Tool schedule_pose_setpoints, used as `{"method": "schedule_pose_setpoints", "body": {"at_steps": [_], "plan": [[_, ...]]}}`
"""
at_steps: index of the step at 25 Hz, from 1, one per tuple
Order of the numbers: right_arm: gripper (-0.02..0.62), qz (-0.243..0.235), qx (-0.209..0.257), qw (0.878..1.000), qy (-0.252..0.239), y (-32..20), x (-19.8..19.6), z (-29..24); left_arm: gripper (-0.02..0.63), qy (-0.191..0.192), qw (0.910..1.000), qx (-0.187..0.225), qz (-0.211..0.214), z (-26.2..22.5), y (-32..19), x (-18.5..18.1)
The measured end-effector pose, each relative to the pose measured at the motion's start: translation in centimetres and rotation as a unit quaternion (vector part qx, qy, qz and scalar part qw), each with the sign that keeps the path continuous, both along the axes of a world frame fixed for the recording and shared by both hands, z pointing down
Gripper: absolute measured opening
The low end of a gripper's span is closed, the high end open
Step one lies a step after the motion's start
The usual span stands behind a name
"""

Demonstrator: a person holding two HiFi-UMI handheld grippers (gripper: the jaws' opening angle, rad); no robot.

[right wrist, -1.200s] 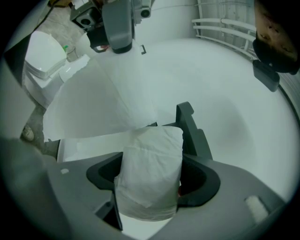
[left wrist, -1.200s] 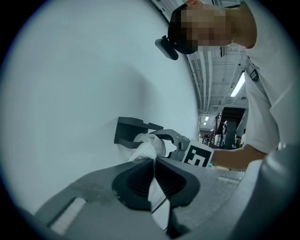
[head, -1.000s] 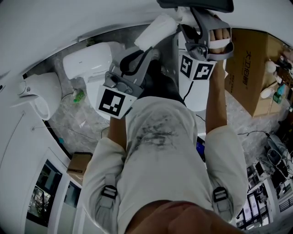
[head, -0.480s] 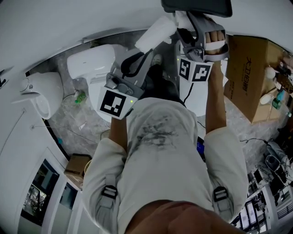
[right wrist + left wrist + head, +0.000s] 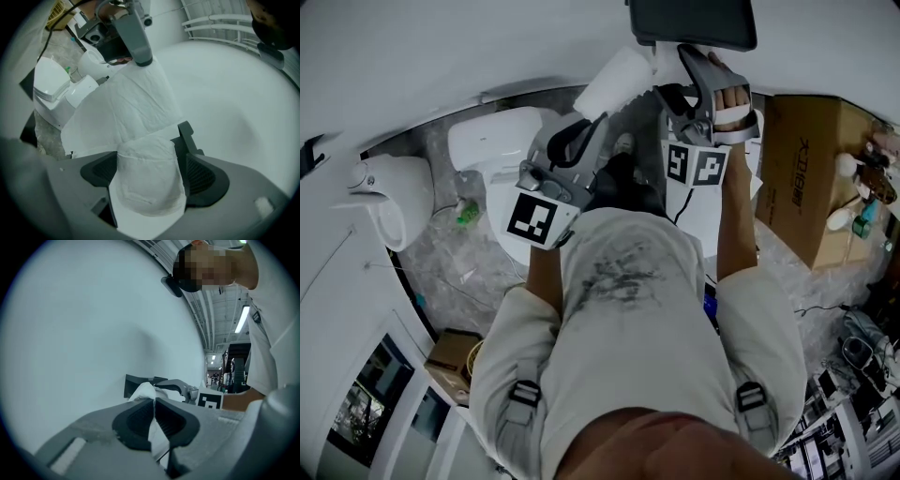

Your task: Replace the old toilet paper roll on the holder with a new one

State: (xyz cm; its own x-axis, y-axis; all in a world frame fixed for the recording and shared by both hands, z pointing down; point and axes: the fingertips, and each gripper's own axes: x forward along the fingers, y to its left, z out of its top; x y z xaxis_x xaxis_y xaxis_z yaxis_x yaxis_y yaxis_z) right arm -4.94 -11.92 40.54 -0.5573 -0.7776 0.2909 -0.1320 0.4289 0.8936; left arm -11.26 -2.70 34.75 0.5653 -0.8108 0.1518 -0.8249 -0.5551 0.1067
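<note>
A white toilet paper roll (image 5: 147, 176) sits against the dark holder (image 5: 187, 136) on the wall, between the jaws of my right gripper (image 5: 150, 180). Those jaws are opening and stand wide, no longer squeezing the roll. A loose sheet of paper (image 5: 136, 108) runs from the roll to my left gripper (image 5: 140, 58). The left gripper (image 5: 153, 420) is shut on that sheet (image 5: 143, 392). In the head view the black holder (image 5: 692, 23) is at the top, with the right gripper (image 5: 675, 54) just under it. The sheet (image 5: 614, 80) stretches down-left to the left gripper (image 5: 602, 120).
A white toilet (image 5: 502, 141) and another white fixture (image 5: 389, 197) stand on the marbled floor at the left. A large cardboard box (image 5: 811, 169) is at the right, a small box (image 5: 450, 352) at the lower left. The plain wall fills the top.
Both grippers have shifted slightly up towards the holder. The left one still grips the paper sheet. The right jaws have spread around the roll.
</note>
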Motion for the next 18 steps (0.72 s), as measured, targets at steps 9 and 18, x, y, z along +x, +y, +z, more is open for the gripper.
{"method": "schedule_pose_setpoints", "body": {"at_steps": [9,18], "plan": [[0.463,0.011,-0.033,0.999,-0.04,3.3,0.6,-1.0,0.015,-0.002,0.9999,0.01,-0.01,-1.7,0.5,-0.2],[0.251,0.031,-0.055,0.977,-0.203,5.3,2.7,-7.1,0.015,-0.001,0.9995,0.026,-0.017,-4.0,0.6,0.2]]}}
